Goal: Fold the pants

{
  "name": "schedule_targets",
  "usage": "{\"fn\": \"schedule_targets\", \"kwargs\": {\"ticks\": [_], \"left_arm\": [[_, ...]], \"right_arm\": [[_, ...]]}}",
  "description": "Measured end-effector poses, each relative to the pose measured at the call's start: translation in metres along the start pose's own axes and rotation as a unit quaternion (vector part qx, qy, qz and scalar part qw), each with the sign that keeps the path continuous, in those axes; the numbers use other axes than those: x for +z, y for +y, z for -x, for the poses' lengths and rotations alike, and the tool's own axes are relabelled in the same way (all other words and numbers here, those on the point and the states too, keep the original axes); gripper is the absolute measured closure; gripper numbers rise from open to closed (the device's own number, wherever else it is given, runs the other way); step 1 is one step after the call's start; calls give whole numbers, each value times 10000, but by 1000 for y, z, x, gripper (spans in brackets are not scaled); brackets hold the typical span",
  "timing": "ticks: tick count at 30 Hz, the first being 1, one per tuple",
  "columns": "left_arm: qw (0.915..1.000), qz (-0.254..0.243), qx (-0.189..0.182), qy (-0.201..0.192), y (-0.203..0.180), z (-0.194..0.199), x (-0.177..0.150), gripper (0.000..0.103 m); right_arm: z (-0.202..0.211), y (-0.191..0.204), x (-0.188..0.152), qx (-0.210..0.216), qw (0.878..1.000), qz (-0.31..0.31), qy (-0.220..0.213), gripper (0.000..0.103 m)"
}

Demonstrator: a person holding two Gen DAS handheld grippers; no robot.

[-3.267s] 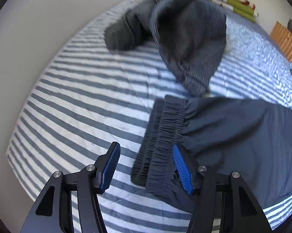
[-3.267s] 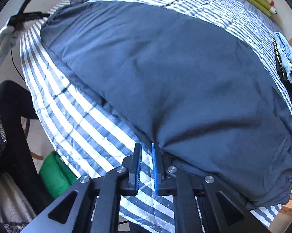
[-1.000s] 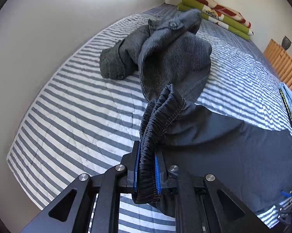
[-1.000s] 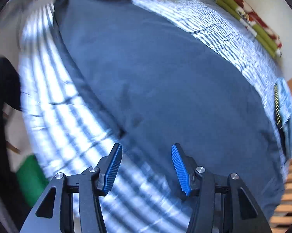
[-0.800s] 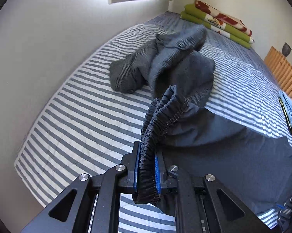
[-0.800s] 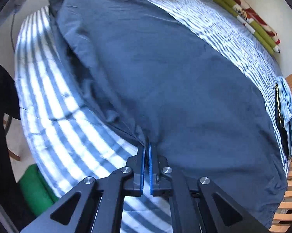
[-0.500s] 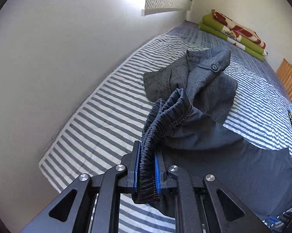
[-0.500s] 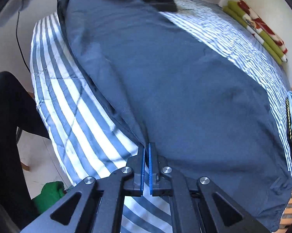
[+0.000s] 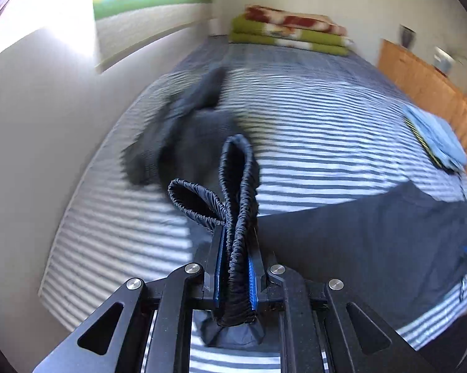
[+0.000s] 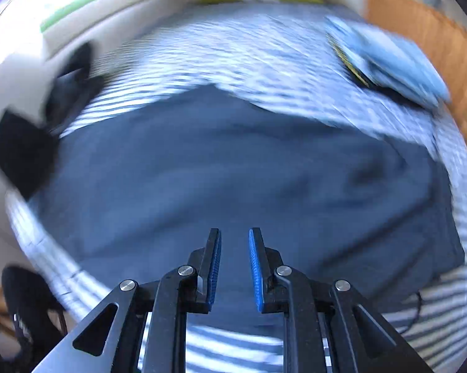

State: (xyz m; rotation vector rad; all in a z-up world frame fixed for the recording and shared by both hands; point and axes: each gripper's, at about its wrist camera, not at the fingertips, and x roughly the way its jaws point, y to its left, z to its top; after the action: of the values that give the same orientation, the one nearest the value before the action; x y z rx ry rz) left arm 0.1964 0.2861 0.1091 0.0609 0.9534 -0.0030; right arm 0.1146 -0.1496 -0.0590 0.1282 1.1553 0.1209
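The dark blue pants (image 9: 373,242) lie spread across the striped bed (image 9: 311,124). Their elastic waistband (image 9: 236,186) is bunched into loops and lifted off the sheet, with my left gripper (image 9: 236,233) shut on it. In the blurred right wrist view the pants (image 10: 233,171) fill the middle of the frame. My right gripper (image 10: 235,233) hovers over their near edge, its jaws a narrow gap apart and nothing visibly pinched between them. A dark blur (image 10: 22,149) at the left of that view sits where the lifted waistband end is.
A crumpled grey garment (image 9: 183,133) lies on the bed beyond the waistband. Folded light-blue jeans (image 9: 435,136) rest near the wooden bed side (image 9: 426,84) at right. Green and red folded blankets (image 9: 289,34) sit at the far end. A wall (image 9: 47,124) borders the left.
My left gripper has risen and tilted up with the waistband. My right gripper, shut on the pants' near edge half a second ago, now has its jaws apart, and its view has swung up.
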Motion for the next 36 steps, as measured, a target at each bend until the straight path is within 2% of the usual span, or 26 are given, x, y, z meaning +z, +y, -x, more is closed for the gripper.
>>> {"fn": "schedule_targets", "kwargs": {"ticks": [2, 4, 8, 9, 12, 14, 15, 17, 19, 22, 24, 25, 27, 29, 33, 35, 36], "left_arm": [[9986, -407, -312, -103, -57, 5, 9, 90], [9937, -767, -796, -201, -127, 6, 18, 90], [9756, -1621, -1452, -309, -273, -3, 15, 90], [9679, -1847, -1682, -262, -318, -8, 8, 90], [9522, -2424, -1835, -289, -424, -20, -22, 90], [9417, -2617, -2116, -17, -474, -30, -45, 90], [9355, -2825, -2122, 70, -502, -36, -62, 90], [9285, -3118, -2012, 116, -532, -45, -83, 90], [9256, -3196, -2013, 240, -547, -51, -94, 89], [9292, -3042, -2074, 331, -549, -53, -94, 82], [9253, -2980, -2308, 419, -548, -51, -89, 63], [9227, -2976, -2420, 396, -550, -50, -82, 58], [9176, -2985, -2610, 268, -545, -32, -91, 42], [9116, -2937, -2868, 205, -536, -17, -98, 40], [9068, -2588, -3322, 186, -492, 7, -121, 32], [9073, -2483, -3386, 223, -469, 8, -130, 32], [9109, -2407, -3341, 281, -452, 7, -137, 32]], "right_arm": [[-1, -23, -3, 131, 9994, -326, 50, 86], [5, -34, -7, 185, 9990, -409, -41, 86], [26, -55, -12, 277, 9978, -534, -274, 86], [30, -66, -7, 328, 9972, -596, -313, 86], [39, -96, -9, 491, 9936, -925, -412, 86], [41, -121, -8, 647, 9893, -1232, -429, 86], [41, -132, -8, 719, 9872, -1357, -434, 85], [43, -150, -10, 773, 9844, -1521, -421, 83], [43, -163, -11, 770, 9835, -1593, -390, 81], [43, -174, -9, 820, 9827, -1613, -397, 76], [42, -177, -7, 885, 9818, -1631, -404, 66], [41, -177, -7, 915, 9814, -1639, -394, 64], [38, -177, -4, 1015, 9808, -1631, -348, 62], [34, -175, -1, 1148, 9796, -1624, -283, 61], [29, -168, 5, 1379, 9772, -1604, -202, 56], [25, -165, 6, 1402, 9771, -1594, -133, 56], [23, -164, 7, 1419, 9769, -1595, -91, 55]]}}
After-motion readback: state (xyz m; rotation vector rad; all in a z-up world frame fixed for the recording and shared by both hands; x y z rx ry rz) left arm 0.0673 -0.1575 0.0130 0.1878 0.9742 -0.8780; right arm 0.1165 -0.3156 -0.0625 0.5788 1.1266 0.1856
